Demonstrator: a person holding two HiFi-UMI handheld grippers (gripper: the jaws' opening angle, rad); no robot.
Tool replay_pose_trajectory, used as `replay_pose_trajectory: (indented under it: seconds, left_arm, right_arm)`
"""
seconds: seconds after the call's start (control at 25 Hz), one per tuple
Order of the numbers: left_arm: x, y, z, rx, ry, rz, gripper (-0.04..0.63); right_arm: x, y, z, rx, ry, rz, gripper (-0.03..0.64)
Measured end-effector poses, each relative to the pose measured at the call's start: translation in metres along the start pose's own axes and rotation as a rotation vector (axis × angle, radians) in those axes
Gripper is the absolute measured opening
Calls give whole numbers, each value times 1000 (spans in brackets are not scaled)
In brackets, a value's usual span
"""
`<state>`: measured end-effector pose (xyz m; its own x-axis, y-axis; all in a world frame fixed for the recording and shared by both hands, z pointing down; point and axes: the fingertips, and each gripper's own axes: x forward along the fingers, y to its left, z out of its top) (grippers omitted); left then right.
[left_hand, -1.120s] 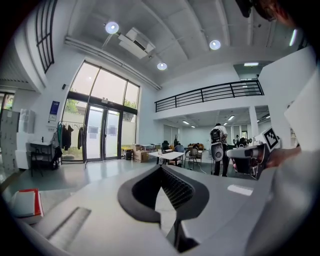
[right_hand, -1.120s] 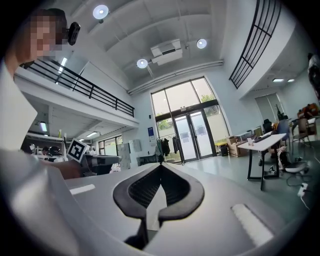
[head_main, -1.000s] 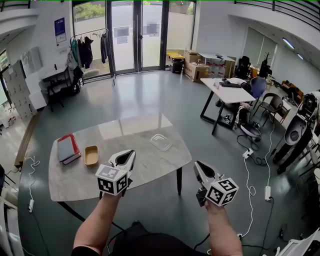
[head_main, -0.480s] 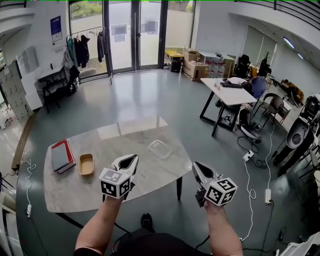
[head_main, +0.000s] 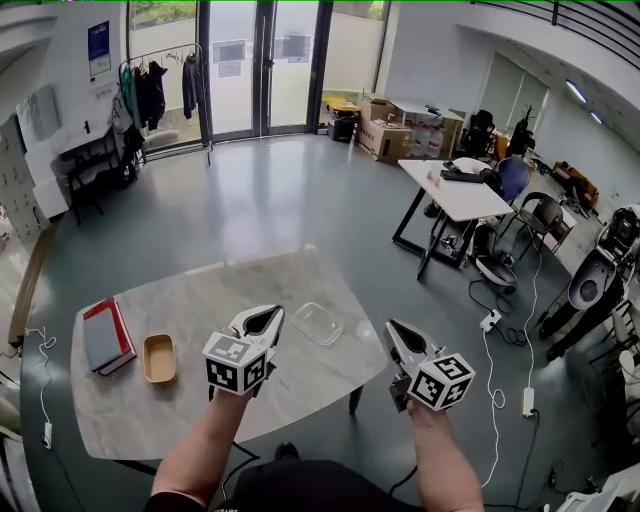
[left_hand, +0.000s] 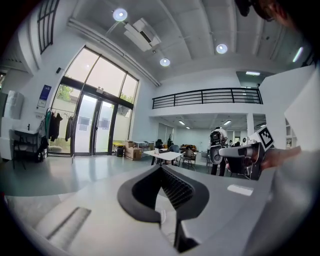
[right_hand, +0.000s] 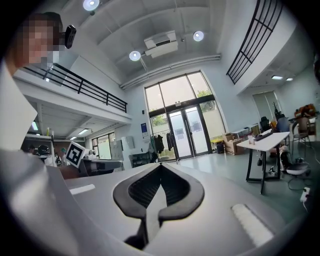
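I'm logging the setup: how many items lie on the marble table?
3: a red-edged grey book near the left end, a tan oblong tray just right of it, and a clear plastic container toward the right end. The left gripper may hide more.

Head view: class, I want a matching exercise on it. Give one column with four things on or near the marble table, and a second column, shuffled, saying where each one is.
Things
1. red book
2. tan tray
3. clear container
4. right gripper

Places
A. past the right edge of the table, seen over the floor
B. at the table's left end
C. on the table, close to the tips of the left gripper
D. right beside the red book, on its right

Pairs: 1-B, 2-D, 3-C, 4-A
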<state>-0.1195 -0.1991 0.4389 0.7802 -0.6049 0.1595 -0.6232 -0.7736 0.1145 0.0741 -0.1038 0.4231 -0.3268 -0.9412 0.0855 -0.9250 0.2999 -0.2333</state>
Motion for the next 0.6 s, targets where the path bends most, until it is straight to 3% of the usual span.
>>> replay_pose_trajectory:
  seconds: [0.24, 0.6]
  left_arm:
    - [36, 17, 0, 6, 18, -42, 3]
    - [94, 23, -13, -49, 59, 19, 3]
  right_arm:
    - [37, -23, 6, 7, 13, -22, 14]
    - [63, -75, -6, -1, 82, 29, 14]
